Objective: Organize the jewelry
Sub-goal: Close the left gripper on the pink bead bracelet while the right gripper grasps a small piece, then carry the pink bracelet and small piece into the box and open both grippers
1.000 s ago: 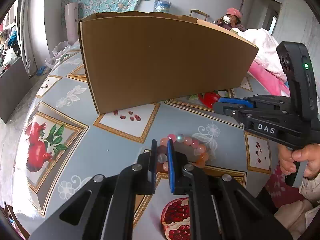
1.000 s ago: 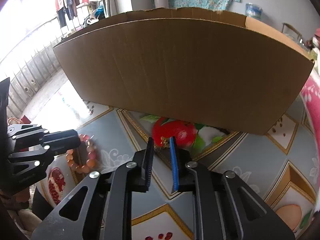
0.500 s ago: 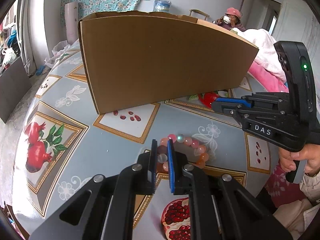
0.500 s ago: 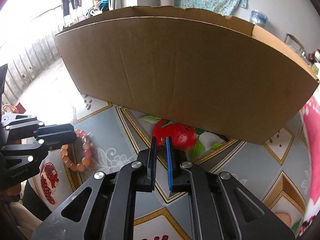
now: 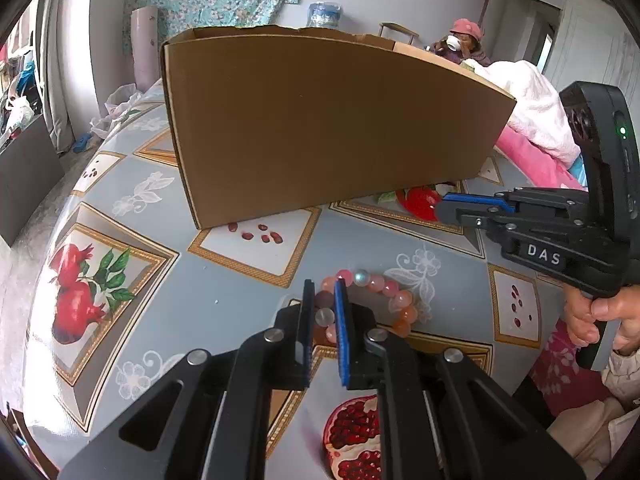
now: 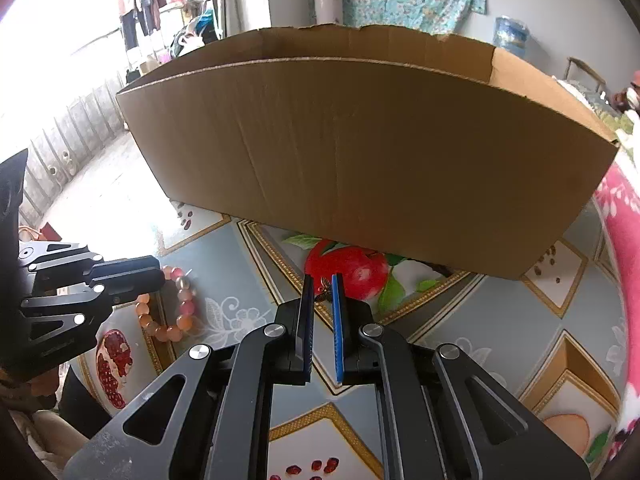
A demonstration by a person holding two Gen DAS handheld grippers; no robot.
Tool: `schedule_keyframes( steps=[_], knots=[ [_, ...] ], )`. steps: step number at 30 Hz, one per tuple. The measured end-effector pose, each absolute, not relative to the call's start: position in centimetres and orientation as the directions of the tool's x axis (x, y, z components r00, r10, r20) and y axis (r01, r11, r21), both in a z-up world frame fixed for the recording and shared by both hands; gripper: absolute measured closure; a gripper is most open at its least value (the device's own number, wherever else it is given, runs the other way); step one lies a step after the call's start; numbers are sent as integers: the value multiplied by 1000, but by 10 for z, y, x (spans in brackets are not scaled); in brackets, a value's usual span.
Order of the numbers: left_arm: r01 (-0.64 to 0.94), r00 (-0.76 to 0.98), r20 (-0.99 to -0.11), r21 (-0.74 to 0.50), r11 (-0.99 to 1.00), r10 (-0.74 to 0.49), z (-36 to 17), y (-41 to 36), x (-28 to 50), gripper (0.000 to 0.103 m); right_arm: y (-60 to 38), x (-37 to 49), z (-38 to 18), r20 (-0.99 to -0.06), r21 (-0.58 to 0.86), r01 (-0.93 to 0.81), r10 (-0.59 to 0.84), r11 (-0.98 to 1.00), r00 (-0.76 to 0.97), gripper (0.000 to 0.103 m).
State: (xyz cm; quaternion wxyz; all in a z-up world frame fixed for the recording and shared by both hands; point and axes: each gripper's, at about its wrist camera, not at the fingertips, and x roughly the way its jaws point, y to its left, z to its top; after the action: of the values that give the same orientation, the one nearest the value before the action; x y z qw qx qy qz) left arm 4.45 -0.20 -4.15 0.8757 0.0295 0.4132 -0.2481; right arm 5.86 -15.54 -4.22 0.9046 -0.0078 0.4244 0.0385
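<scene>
The desk, covered in pomegranate-patterned cloth, is occupied by a cardboard box, a bead bracelet near the front edge, and a small brooch.

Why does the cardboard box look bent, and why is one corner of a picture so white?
Left wrist view: the fisheye lens bows the cardboard box and rounds the table; focus is sharp. Right wrist view: same bowing of the box, and daylight from the balcony washes out the upper left, glaring onto the table there.
</scene>
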Motion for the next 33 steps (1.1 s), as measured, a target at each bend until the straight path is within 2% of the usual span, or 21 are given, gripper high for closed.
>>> schedule_keyframes(
  steps=[19, 24, 33],
  knots=[
    [502, 615, -651, -112, 858, -445, 10, -7, 14, 94, -166, 13, 3, -675, 38, -56, 67, 998, 735, 97],
    [524, 652, -609, -67, 849, -451, 40, -15, 1, 94, -168, 8, 19, -632, 54, -58, 79, 997, 771, 97],
    [562, 709, -498, -30, 827, -500, 116, -24, 0, 94, -177, -1, 69, -502, 98, -83, 121, 992, 856, 97]
  ],
)
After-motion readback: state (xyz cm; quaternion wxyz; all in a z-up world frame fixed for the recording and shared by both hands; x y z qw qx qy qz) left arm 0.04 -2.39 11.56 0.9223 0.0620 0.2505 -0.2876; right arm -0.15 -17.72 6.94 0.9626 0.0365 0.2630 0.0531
